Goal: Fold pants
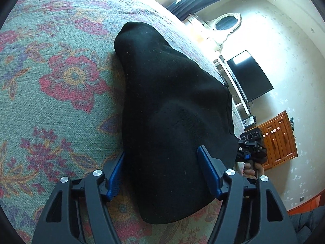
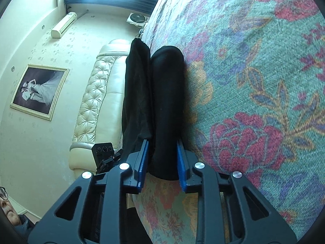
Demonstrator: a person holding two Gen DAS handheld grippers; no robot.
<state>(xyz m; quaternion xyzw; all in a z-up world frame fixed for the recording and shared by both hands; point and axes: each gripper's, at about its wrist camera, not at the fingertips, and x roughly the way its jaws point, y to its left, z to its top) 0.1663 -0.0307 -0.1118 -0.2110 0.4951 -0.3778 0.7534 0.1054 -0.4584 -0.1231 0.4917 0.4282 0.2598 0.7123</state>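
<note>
The black pants [image 1: 170,111] lie on the floral bedspread [image 1: 61,81], partly lifted into a folded bundle. My left gripper [image 1: 162,162] is open wide, its blue pads on either side of the near end of the pants. In the right wrist view the pants [image 2: 164,105] show as a rolled fold with a looser layer to its left. My right gripper [image 2: 161,154] is open, with the roll lying between its blue pads. The right gripper also shows in the left wrist view [image 1: 250,148], at the pants' right edge.
The bedspread [image 2: 254,81] covers the bed. A TV [image 1: 249,75] and a wooden cabinet [image 1: 278,140] stand past the bed's edge. A cream tufted headboard [image 2: 97,93] and a framed photo [image 2: 39,91] are on the other side.
</note>
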